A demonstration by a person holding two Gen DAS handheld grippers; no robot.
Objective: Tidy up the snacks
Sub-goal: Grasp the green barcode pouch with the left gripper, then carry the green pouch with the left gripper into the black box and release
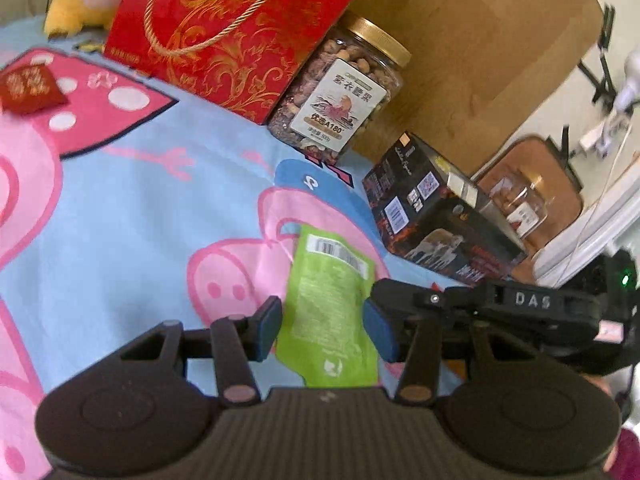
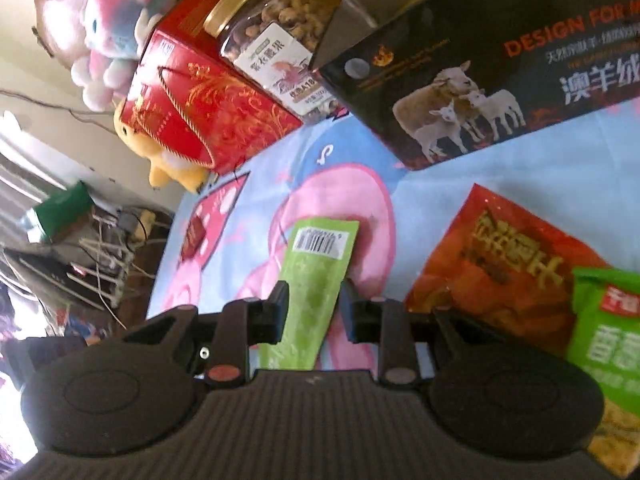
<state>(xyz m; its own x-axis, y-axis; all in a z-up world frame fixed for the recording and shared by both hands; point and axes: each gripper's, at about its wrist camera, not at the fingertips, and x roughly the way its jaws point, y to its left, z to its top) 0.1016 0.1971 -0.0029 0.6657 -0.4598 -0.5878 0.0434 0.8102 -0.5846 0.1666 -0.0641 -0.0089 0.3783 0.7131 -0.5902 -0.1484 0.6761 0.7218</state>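
Observation:
A green snack pouch [image 1: 330, 304] with a barcode lies back-up on the cartoon pig bedsheet [image 1: 140, 208]. My left gripper [image 1: 324, 330] is open, its blue pads on either side of the pouch's near end, apart from it. The right gripper's black body crosses the left wrist view at the right, its finger beside the pouch. In the right wrist view the same pouch [image 2: 316, 276] lies between the fingers of my right gripper [image 2: 314, 312], which stands open around it. A red snack bag [image 2: 500, 264] and a green snack bag [image 2: 608, 332] lie to the right.
At the back stand a red gift bag [image 1: 232, 36], a gold-lidded jar of nuts [image 1: 340, 96] and a black box with sheep pictures [image 1: 436, 216]. A small red packet [image 1: 30, 90] lies at the far left. Plush toys [image 2: 120, 28] sit behind. The bed edge drops off on the left [image 2: 160, 240].

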